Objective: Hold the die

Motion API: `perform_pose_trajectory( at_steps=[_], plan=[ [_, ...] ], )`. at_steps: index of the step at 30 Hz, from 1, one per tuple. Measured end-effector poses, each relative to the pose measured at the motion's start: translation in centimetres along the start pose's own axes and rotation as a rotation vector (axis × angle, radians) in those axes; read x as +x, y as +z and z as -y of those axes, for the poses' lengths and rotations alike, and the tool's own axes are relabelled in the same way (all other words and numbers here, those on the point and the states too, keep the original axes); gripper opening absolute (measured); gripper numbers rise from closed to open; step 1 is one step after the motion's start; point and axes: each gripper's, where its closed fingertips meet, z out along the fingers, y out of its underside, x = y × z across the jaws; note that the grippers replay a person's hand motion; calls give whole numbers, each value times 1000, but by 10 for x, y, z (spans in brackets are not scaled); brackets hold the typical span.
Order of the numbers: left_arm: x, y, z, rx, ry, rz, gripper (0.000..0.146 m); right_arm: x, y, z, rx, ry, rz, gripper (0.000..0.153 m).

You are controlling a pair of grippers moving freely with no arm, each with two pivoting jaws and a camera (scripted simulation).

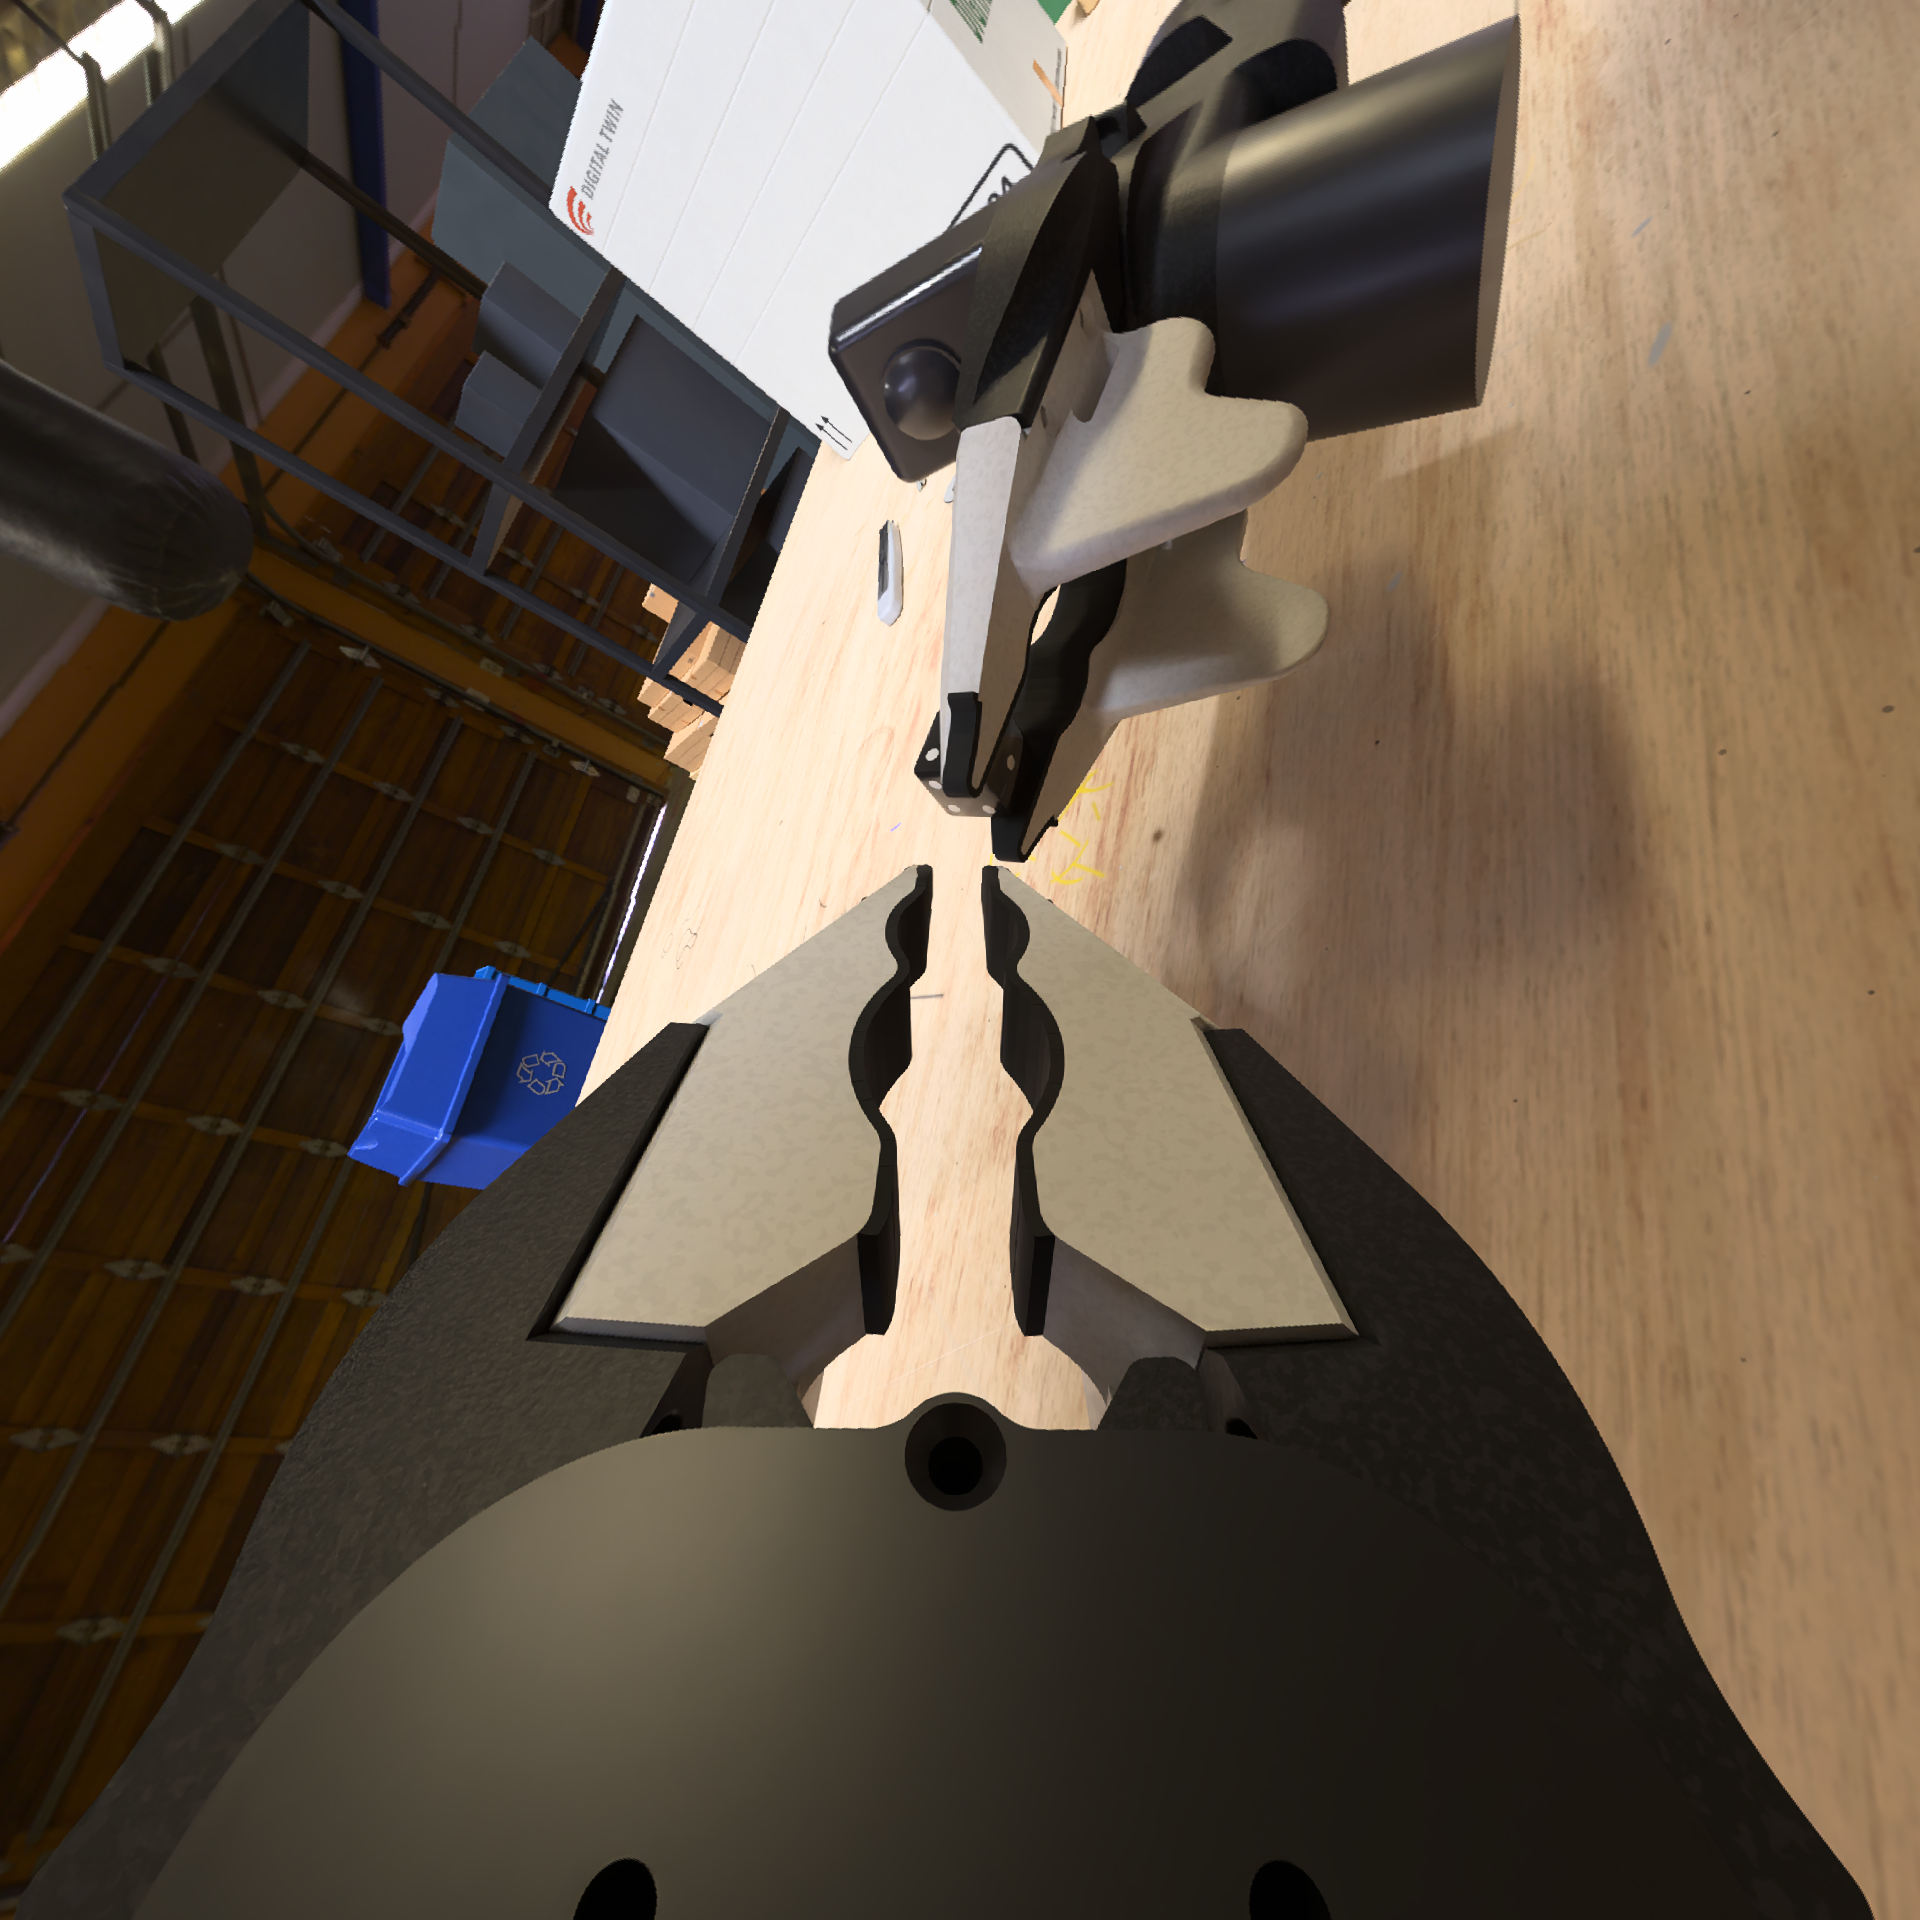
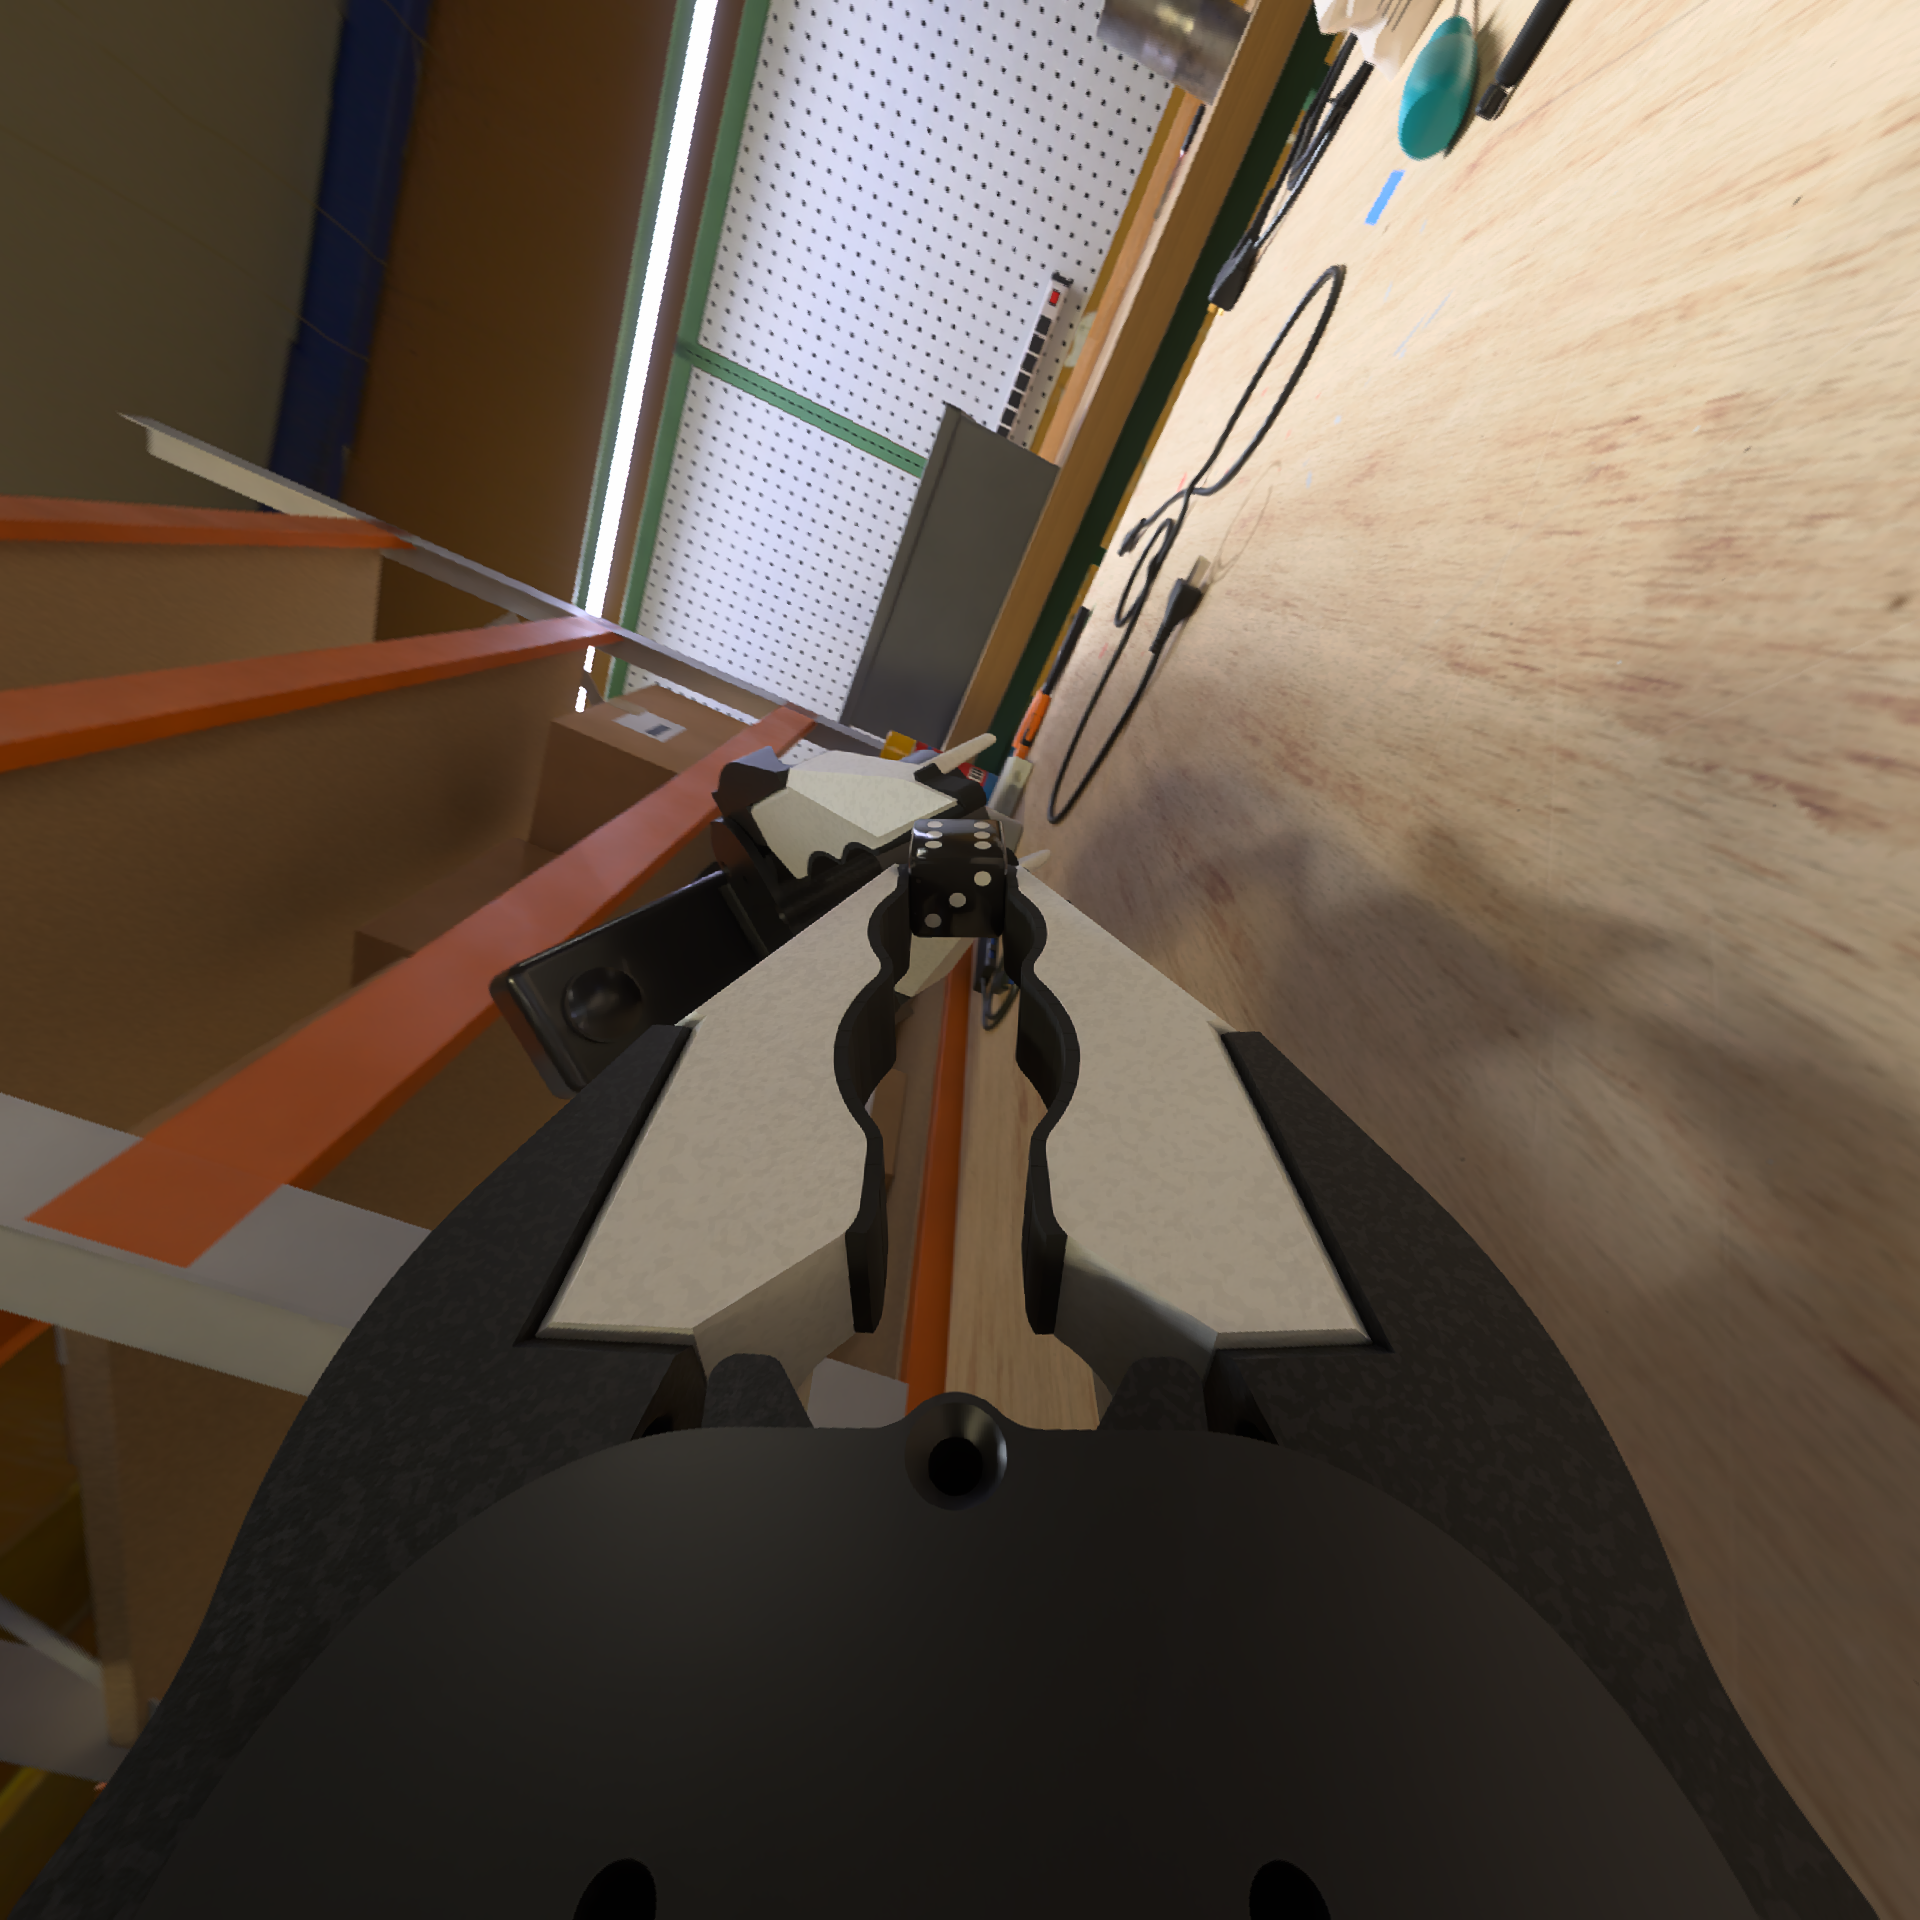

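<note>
Right gripper [image 2: 956,896] clamps black die [image 2: 954,878], tilted; left gripper [image 1: 957,871] slightly apart.

Pale plywood table [image 2: 1558,727]; looped black cable [image 2: 1247,436] at twelve o'clock, teal object [image 2: 1439,88] beyond; white cardboard box [image 1: 790,208] at eleven o'clock.

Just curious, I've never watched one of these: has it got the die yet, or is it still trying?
Done: the right tool grips the black die at its fingertips, above the wooden table. The left tool is empty, its fingers slightly apart. Left: simply keep holding.
</note>
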Motion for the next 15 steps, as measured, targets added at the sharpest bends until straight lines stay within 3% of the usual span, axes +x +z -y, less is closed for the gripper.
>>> perform_pose_trajectory(
  at_steps=[5,10,15],
  plan=[
    [1,-1,4,20,-15,-12,9,-2,-2,-3,-25,-62,-10,16],
    [-1,-4,9,59,-54,-15,9,-9,-2,-4,-30,-12,61,16],
    [0,-5,11,71,-74,-27,10,-9,-3,-5,-49,-52,53,16]
  ],
)
